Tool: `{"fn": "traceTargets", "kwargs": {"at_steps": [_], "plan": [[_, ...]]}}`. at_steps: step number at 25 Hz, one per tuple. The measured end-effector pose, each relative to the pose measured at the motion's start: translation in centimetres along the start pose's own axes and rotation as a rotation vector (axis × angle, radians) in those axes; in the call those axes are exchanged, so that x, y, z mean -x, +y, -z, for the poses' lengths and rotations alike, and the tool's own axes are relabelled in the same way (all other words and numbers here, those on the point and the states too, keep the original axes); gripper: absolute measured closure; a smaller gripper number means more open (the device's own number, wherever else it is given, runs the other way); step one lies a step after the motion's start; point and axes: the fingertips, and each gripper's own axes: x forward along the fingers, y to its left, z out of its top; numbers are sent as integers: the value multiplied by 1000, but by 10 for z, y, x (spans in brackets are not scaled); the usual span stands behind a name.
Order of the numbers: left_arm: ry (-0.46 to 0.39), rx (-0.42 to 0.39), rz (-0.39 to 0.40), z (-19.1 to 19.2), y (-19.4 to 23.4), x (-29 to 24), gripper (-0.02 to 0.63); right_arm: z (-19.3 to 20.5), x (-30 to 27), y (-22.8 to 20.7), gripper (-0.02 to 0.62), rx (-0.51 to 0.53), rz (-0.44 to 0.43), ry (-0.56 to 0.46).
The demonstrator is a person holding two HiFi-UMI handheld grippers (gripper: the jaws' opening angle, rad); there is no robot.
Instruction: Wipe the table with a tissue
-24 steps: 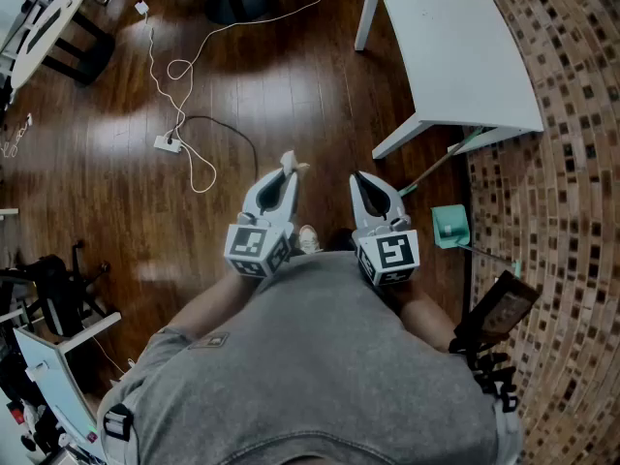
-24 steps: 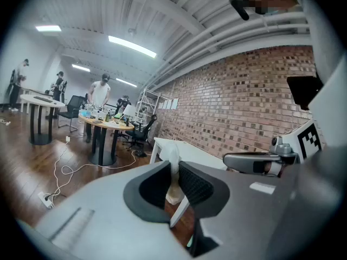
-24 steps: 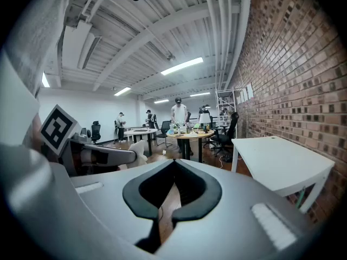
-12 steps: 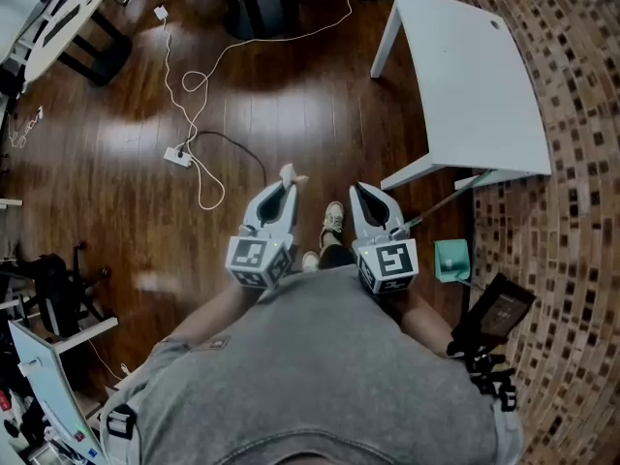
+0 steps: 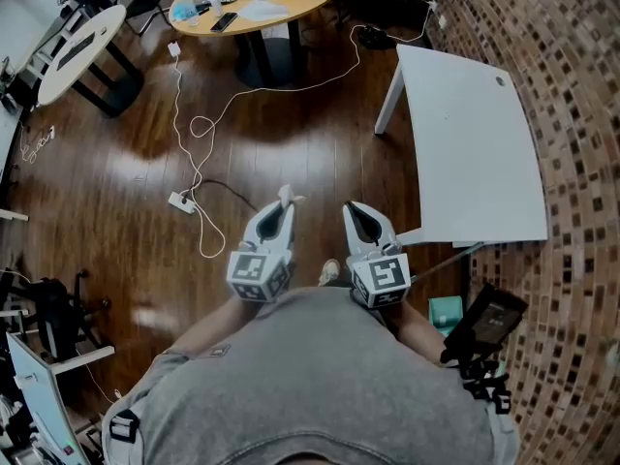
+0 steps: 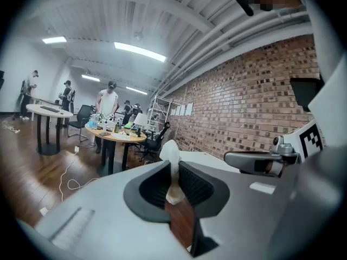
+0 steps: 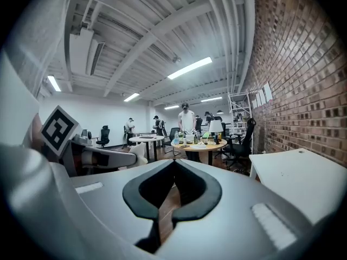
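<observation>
A white rectangular table (image 5: 472, 143) stands ahead and to the right by the brick wall; its near end shows in the right gripper view (image 7: 303, 172). My left gripper (image 5: 284, 201) is held in front of my chest, shut on a small white tissue (image 5: 289, 196) that sticks up between its tips (image 6: 170, 164). My right gripper (image 5: 351, 207) is beside it, jaws shut with nothing between them (image 7: 173, 164). Both grippers are short of the table, above the wooden floor.
A white cable and power strip (image 5: 181, 201) lie on the dark wood floor to the left. A round wooden table (image 5: 254, 3) with bottles and clutter stands farther ahead, with people near it (image 7: 186, 118). A green dustpan (image 5: 446, 310) and tripod gear (image 5: 484, 323) sit at my right.
The view has advanced across the floor: the white table is farther into view and the round table has appeared at the top. Both grippers keep their pose, tissue still held.
</observation>
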Motion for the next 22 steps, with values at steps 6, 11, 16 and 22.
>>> {"fn": "traceTargets", "kwargs": {"at_steps": [6,11,16,22], "plan": [[11,15,-16,-11,10,-35,560,-6,-35,-21,580,-18,-27,10],[29,23,-17,-15,40,-60,560,-6,-71,-25,581,-27,-18,42],[32,26,27,-31,77,-96,560,-21,-118,-29,581,-26,20,38],[41,6,119,-60,123,-138,560,-41,-175,-30,580,-40,112,25]]}}
